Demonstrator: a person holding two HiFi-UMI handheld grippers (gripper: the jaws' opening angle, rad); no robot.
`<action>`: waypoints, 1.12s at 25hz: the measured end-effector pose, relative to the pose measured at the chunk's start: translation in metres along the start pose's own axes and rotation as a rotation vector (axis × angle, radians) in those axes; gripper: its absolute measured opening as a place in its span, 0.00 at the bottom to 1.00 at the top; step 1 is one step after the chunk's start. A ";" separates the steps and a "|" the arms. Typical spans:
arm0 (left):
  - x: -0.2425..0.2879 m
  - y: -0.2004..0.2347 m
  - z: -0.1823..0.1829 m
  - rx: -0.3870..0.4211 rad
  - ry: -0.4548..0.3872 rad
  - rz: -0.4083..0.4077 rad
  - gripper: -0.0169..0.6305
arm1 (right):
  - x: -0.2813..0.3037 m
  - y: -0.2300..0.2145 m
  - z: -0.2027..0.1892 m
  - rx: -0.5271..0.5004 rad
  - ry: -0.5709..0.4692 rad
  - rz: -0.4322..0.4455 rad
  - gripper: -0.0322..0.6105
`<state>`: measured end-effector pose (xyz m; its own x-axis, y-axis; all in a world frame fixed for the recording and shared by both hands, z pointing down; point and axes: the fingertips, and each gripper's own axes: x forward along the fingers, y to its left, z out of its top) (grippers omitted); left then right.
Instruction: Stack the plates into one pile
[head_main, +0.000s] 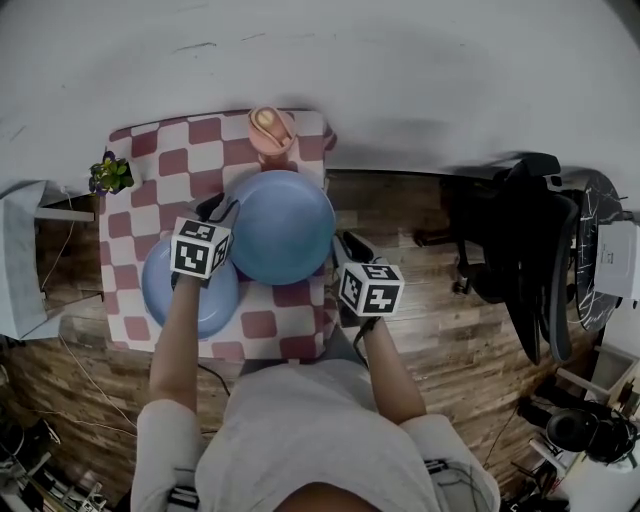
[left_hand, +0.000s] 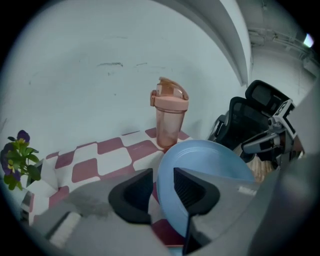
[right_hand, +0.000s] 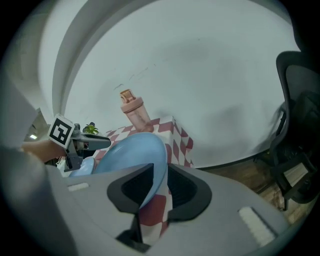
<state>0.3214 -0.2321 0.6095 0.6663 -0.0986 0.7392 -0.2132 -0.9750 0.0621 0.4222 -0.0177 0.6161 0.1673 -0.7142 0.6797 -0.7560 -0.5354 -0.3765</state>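
Observation:
A large blue plate lies on the checkered table, its left edge over a smaller blue plate. My left gripper stands at the large plate's left rim. In the left gripper view the jaws of this gripper are apart with the rim of the large plate passing between them, clear of the left pad. My right gripper is at the plate's right rim. Its jaws also straddle the rim of the large plate, with cloth showing in the gap.
A pink lidded bottle stands at the table's far edge, just behind the large plate. A small potted plant sits at the far left corner. A black office chair stands to the right on the wood floor.

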 end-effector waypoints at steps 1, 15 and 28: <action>0.004 0.001 -0.003 -0.002 0.013 0.005 0.22 | 0.004 -0.002 -0.005 0.012 0.015 0.004 0.19; 0.023 0.008 -0.029 0.036 0.135 0.038 0.08 | 0.025 0.002 -0.024 0.046 0.101 0.040 0.15; -0.063 0.018 0.012 -0.083 -0.116 0.128 0.05 | -0.003 0.034 0.046 -0.102 -0.059 0.050 0.07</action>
<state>0.2840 -0.2460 0.5562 0.7068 -0.2480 0.6625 -0.3565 -0.9338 0.0309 0.4257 -0.0546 0.5722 0.1628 -0.7659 0.6220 -0.8244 -0.4520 -0.3407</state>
